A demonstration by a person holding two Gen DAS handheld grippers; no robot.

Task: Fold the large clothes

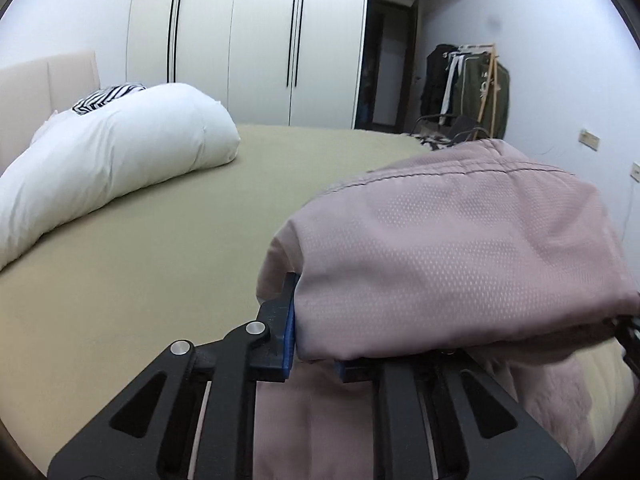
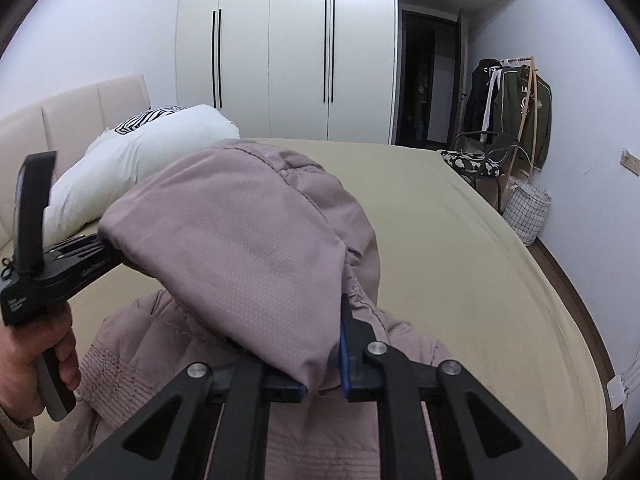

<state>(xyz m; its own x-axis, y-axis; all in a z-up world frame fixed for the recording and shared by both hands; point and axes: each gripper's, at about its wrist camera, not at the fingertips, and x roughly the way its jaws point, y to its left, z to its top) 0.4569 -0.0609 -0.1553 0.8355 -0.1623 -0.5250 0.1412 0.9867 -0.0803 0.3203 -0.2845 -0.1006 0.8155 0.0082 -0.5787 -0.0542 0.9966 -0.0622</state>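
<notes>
A dusty pink padded jacket [image 1: 460,248] is lifted above the olive bed sheet [image 1: 160,240]. My left gripper [image 1: 314,344] is shut on a fold of it, with the cloth draped over the right finger. In the right wrist view the same jacket [image 2: 248,240] hangs between both grippers, its quilted body [image 2: 132,364] lying on the bed below. My right gripper [image 2: 322,360] is shut on its other edge. The left gripper's body [image 2: 52,272] shows at the left, held by a hand.
A white duvet [image 1: 120,152] with a striped cloth [image 1: 104,98] lies at the bed's head. White wardrobes [image 2: 300,52] stand behind. A clothes rack [image 2: 516,108], a chair [image 2: 476,160] and a laundry basket [image 2: 526,212] stand along the right wall.
</notes>
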